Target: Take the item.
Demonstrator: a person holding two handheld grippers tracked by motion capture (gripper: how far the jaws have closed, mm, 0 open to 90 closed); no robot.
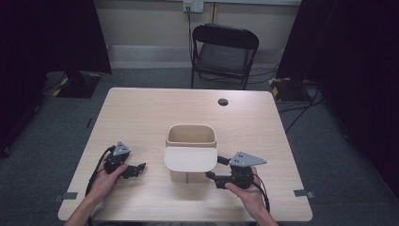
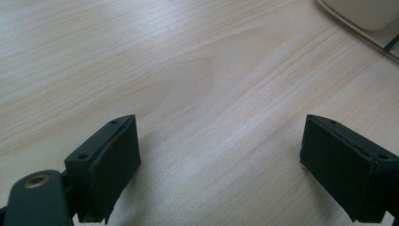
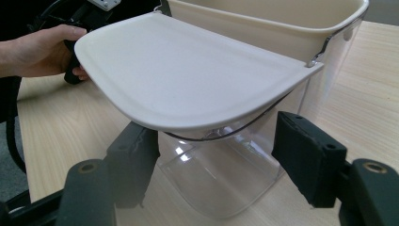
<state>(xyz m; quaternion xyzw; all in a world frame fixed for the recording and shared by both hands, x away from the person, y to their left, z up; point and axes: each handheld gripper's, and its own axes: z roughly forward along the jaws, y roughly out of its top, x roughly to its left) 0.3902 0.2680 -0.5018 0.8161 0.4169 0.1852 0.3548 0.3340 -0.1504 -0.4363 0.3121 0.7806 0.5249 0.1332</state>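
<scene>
A cream bin (image 1: 191,136) with a clear lower body stands just near of the table's (image 1: 141,113) middle, its flat lid (image 3: 188,75) swung open toward the near edge. The right gripper (image 1: 217,169) (held low beside the bin) has its jaws wide, either side of the clear wall under the lid. The left gripper (image 1: 136,168) rests toward the near-left corner, jaws wide over bare wood.
</scene>
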